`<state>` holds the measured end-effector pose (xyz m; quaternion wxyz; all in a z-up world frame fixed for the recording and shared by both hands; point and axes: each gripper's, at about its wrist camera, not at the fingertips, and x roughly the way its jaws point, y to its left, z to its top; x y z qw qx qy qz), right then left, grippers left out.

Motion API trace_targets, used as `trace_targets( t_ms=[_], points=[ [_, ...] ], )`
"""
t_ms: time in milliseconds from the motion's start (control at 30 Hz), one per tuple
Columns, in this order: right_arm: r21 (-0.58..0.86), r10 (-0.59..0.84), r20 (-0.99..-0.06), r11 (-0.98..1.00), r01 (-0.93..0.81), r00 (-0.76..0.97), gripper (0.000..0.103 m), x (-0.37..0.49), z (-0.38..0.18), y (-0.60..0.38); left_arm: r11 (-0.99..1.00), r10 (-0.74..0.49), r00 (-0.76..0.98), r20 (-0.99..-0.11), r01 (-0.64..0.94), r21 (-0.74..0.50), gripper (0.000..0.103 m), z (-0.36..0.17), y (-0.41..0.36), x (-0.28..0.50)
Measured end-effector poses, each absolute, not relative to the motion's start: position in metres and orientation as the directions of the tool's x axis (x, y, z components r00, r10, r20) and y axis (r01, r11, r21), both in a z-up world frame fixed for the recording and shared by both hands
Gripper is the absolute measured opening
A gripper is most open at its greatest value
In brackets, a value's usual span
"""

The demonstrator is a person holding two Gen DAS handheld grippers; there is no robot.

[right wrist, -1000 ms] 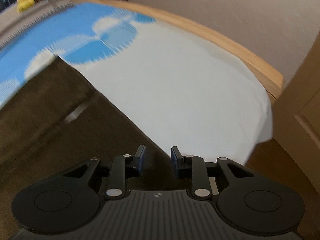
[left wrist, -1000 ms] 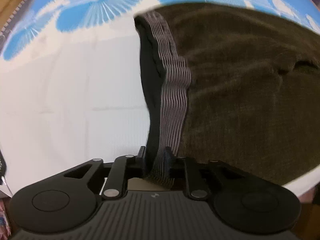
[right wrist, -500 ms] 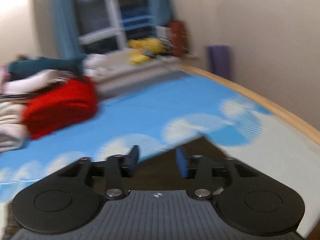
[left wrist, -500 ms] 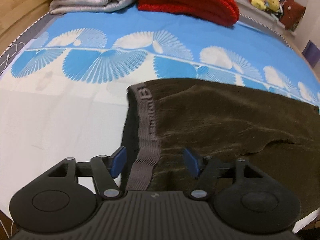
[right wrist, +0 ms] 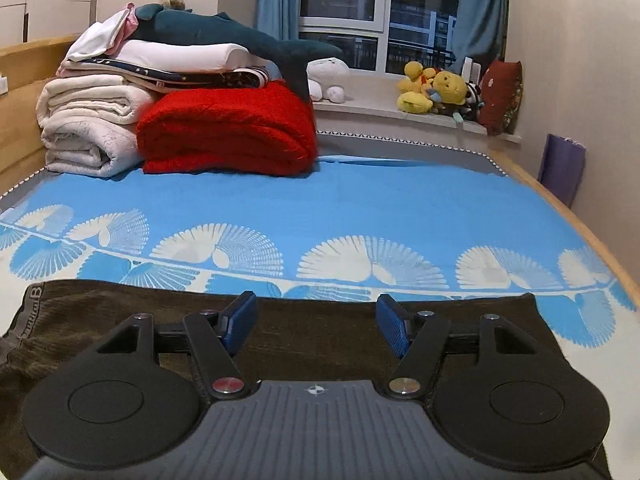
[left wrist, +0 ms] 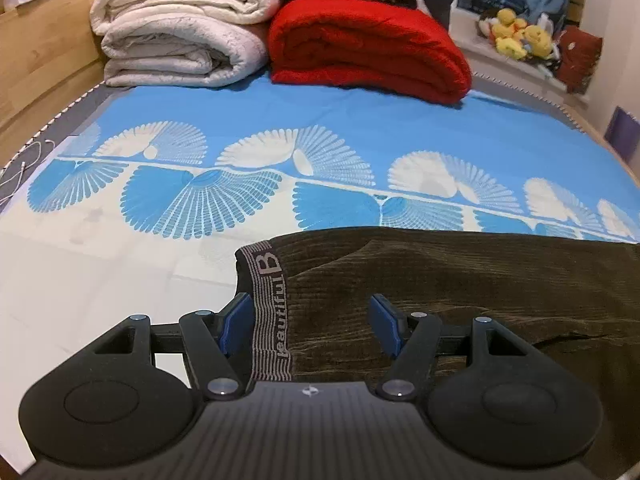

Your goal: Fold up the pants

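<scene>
Dark brown corduroy pants (left wrist: 460, 280) lie flat on the bed, folded lengthwise, with a grey lettered waistband (left wrist: 272, 304) at their left end. My left gripper (left wrist: 310, 322) is open and empty, raised just above the waistband end. My right gripper (right wrist: 314, 326) is open and empty above the other end of the pants (right wrist: 312, 344). The waistband also shows at the far left of the right wrist view (right wrist: 30, 304).
The bed sheet (left wrist: 360, 136) is blue with white fan prints. A red blanket (left wrist: 368, 52) and folded white blankets (left wrist: 180, 36) are stacked at the head. A toy shark (right wrist: 240, 40) lies on top. Plush toys (right wrist: 436, 92) sit on the windowsill. A wooden bed rail (right wrist: 592, 236) runs along the right.
Both grippers have opened and let go of the pants, then lifted and tilted up. The pants now lie flat on the bed.
</scene>
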<state>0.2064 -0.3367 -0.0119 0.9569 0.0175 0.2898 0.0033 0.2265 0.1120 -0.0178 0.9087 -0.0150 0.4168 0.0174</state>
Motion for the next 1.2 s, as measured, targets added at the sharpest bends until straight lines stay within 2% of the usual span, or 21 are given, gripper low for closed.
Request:
trace_targets(
  t_ms=[167,367,833,867,900,933,967,1000,1033,1067,1133,1200],
  points=[
    [0.097,0.04,-0.572,0.995,0.019,0.819,0.068,0.217,-0.014,-0.318,0.998,0.042,0.62,-0.784,-0.064,0.003,0.07,-0.023,0.099,0.24],
    [0.085,0.046,-0.576,0.996,0.004,0.816,0.068,0.227,-0.02,-0.303,0.999,0.023,0.615,-0.788,-0.042,-0.004,0.07,-0.027,0.082,0.248],
    [0.155,0.055,-0.619,0.986,0.054,0.783,0.064,0.234,-0.021,-0.32,1.0,0.003,0.584,-0.812,0.013,0.013,0.07,-0.041,0.048,0.258],
    [0.16,0.053,-0.621,0.985,0.06,0.782,0.063,0.233,-0.021,-0.322,1.0,-0.003,0.581,-0.814,0.011,0.004,0.067,-0.041,0.048,0.259],
    [0.167,0.052,-0.624,0.984,0.068,0.78,0.062,0.233,-0.021,-0.325,0.999,-0.032,0.57,-0.821,0.003,-0.036,0.055,-0.041,0.05,0.261],
    [0.174,0.052,-0.625,0.982,0.074,0.779,0.06,0.232,-0.022,-0.328,0.995,-0.082,0.548,-0.833,0.004,-0.096,0.041,-0.04,0.055,0.264],
    [0.186,0.056,-0.628,0.979,0.079,0.776,0.052,0.232,-0.022,-0.331,0.99,-0.123,0.522,-0.844,0.003,-0.142,0.006,-0.039,0.06,0.27],
    [0.201,0.065,-0.63,0.976,0.082,0.774,0.043,0.231,-0.024,-0.334,0.99,-0.121,0.512,-0.851,-0.003,-0.143,0.0,-0.036,0.062,0.278],
    [0.231,0.087,-0.633,0.97,0.08,0.77,0.02,0.231,-0.025,-0.338,0.994,-0.094,0.522,-0.848,-0.002,-0.112,0.0,-0.031,0.064,0.287],
    [0.252,0.102,-0.633,0.964,0.08,0.767,0.008,0.23,-0.025,-0.342,0.997,-0.069,0.539,-0.839,0.004,-0.079,0.0,-0.027,0.064,0.295],
    [0.263,0.102,-0.63,0.961,0.088,0.769,0.008,0.229,-0.025,-0.347,0.999,-0.036,0.565,-0.824,-0.01,-0.05,0.0,-0.025,0.071,0.318],
    [0.251,0.093,-0.627,0.964,0.088,0.773,0.008,0.229,-0.024,-0.349,0.996,-0.029,0.583,-0.812,-0.054,-0.074,0.001,-0.034,0.085,0.339]
  ],
)
